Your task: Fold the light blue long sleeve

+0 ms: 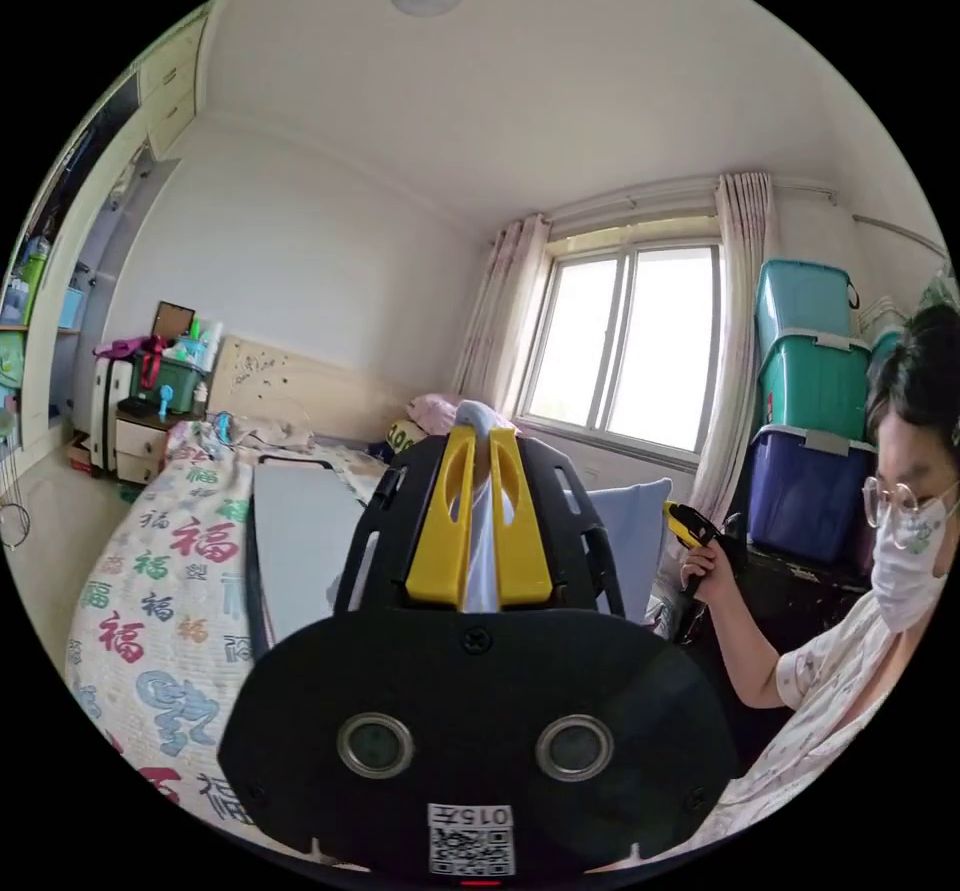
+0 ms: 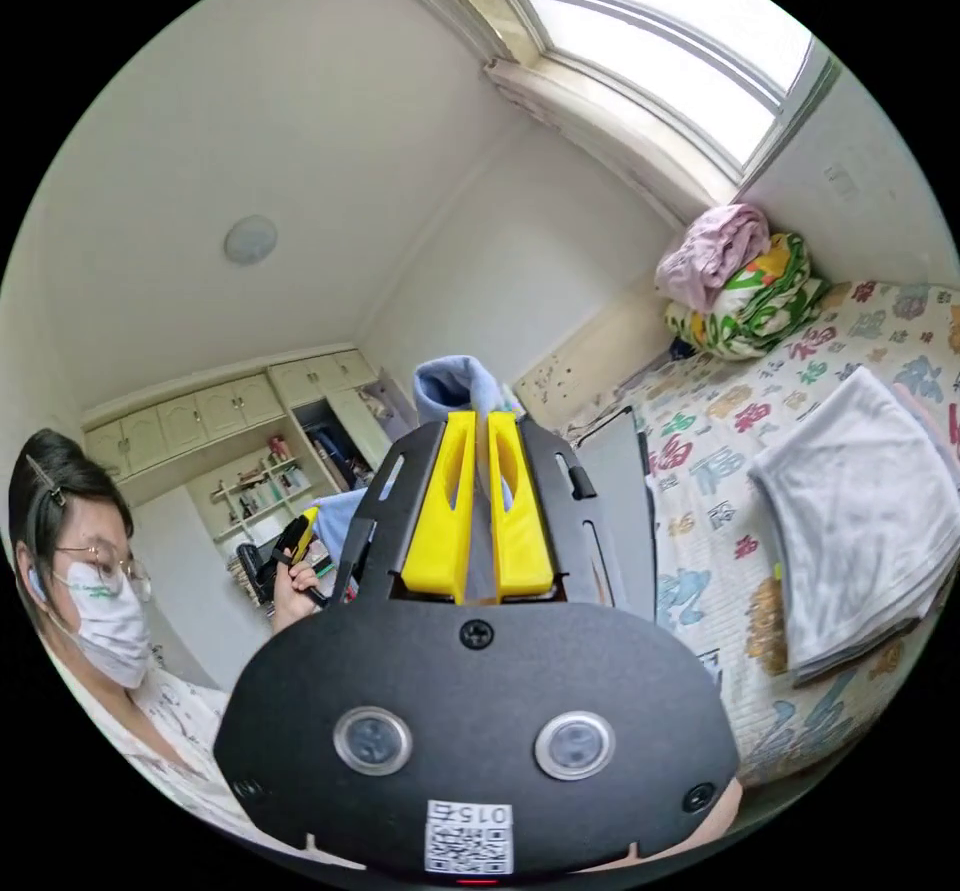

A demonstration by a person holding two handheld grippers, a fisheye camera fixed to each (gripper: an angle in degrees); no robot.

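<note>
Blue long sleeve [image 1: 482, 521] hangs pinched above the bed [image 1: 150, 581] by both grippers.

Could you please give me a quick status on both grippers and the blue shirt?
Left gripper shut on shirt, raised over bed. Right gripper shut on shirt too. Folded pile on bed; nothing in the way.

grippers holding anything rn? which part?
Both are shut on the light blue long sleeve: left gripper and right gripper each pinch a bunched bit. Which part cannot be told.
</note>
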